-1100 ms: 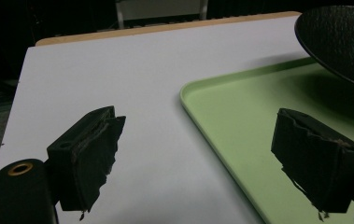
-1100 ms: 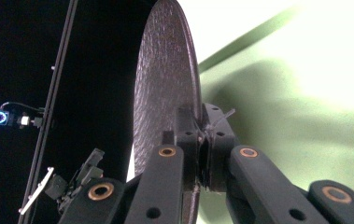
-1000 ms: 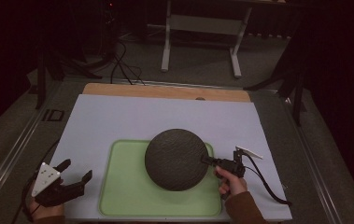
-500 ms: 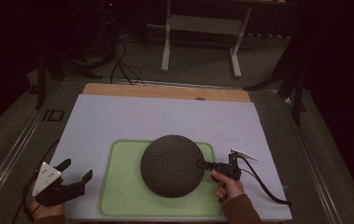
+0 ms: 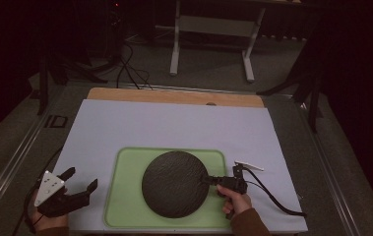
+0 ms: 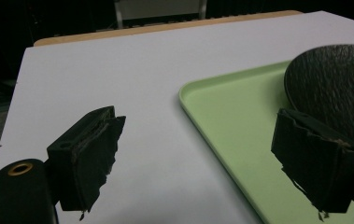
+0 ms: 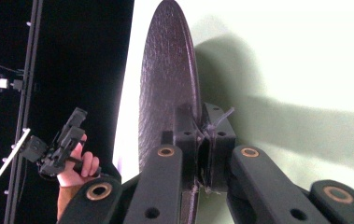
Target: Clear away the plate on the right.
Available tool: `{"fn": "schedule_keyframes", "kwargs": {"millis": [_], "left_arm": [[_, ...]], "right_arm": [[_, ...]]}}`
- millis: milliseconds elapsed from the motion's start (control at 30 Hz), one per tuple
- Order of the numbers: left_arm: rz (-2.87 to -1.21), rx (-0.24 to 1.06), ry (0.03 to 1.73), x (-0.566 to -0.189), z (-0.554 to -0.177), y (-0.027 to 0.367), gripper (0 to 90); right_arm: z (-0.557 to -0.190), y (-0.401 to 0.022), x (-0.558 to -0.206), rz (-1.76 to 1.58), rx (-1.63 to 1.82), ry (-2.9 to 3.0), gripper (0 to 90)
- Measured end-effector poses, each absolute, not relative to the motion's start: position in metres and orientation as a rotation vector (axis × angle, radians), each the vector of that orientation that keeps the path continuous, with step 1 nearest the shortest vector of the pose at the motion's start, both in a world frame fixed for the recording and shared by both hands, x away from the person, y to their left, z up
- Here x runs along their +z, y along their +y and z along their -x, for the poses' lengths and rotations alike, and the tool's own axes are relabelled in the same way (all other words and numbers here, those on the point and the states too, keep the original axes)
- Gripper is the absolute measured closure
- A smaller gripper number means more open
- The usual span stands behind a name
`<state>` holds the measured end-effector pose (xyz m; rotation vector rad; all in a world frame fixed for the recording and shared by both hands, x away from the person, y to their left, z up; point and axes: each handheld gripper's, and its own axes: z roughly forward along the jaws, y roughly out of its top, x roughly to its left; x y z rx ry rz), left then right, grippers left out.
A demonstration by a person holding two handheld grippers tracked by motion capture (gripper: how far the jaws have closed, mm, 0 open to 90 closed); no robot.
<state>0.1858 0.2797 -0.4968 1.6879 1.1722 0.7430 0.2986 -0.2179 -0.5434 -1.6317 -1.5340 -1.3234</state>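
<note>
The right claw (image 5: 209,180) is clenched on the right edge of a dark round slate plate (image 5: 175,183), which sits over the middle of a pale green tray (image 5: 125,196) on the white-covered bench (image 5: 174,128). In the right gripper view the plate's rim is pinched between both jaws. The left claw (image 5: 80,183) hangs released, jaws wide apart, just beside the tray's left edge and grasping nothing.

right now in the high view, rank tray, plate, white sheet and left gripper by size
1. white sheet
2. tray
3. plate
4. left gripper
The left gripper sits nearest the camera, yet looks smallest.
</note>
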Motion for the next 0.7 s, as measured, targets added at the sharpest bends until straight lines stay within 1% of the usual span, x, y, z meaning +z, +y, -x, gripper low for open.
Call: {"fn": "schedule_keyframes", "kwargs": {"millis": [367,500,700], "left_arm": [[-1.693,0.741,1.172,-0.497,-0.186,0.279,14.8],[-1.695,0.740,1.173,-0.497,-0.187,0.279,14.8],[-1.692,0.739,1.175,-0.497,-0.186,0.279,14.8]], "right_arm": [[-0.298,-0.210,-0.551,1.657,-1.266,-1.533,86.7],[-0.301,-0.207,-0.548,1.662,-1.271,-1.557,86.3],[-0.303,-0.203,-0.549,1.714,-1.218,-1.661,80.2]]}}
